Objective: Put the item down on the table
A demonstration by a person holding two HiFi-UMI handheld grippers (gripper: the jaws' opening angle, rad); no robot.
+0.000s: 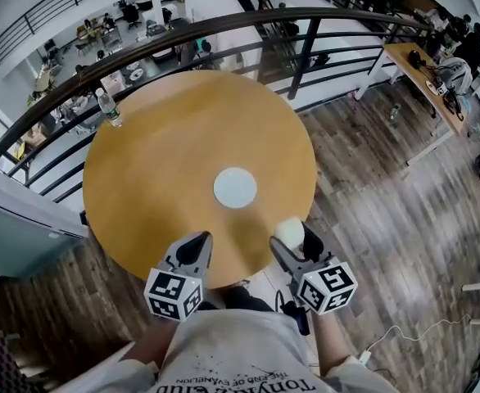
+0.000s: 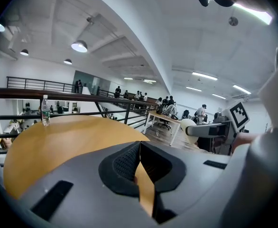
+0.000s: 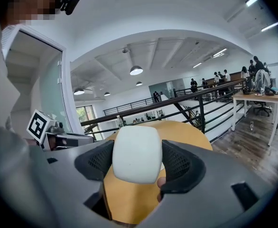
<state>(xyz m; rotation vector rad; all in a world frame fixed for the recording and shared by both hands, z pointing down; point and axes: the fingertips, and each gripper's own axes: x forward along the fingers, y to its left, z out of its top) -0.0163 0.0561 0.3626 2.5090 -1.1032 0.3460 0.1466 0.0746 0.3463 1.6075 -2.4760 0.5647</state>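
A white rounded item [image 3: 136, 153] sits clamped between the black pads of my right gripper [image 3: 137, 161], which is shut on it. In the head view the same white item [image 1: 288, 232] shows at the tip of the right gripper [image 1: 291, 237], just past the near right edge of the round wooden table [image 1: 166, 178]. My left gripper [image 1: 196, 248] hovers over the table's near edge, shut, with its pads [image 2: 127, 161] pressed together and nothing between them. From the left gripper view the white item [image 2: 187, 125] and right gripper appear off to the right.
A white round disc [image 1: 235, 187] lies near the table's centre. A water bottle [image 1: 108, 108] stands at the table's far left edge, close to a dark railing [image 1: 224, 31]. Beyond the railing is a lower floor with desks and people. Wooden floor lies to the right.
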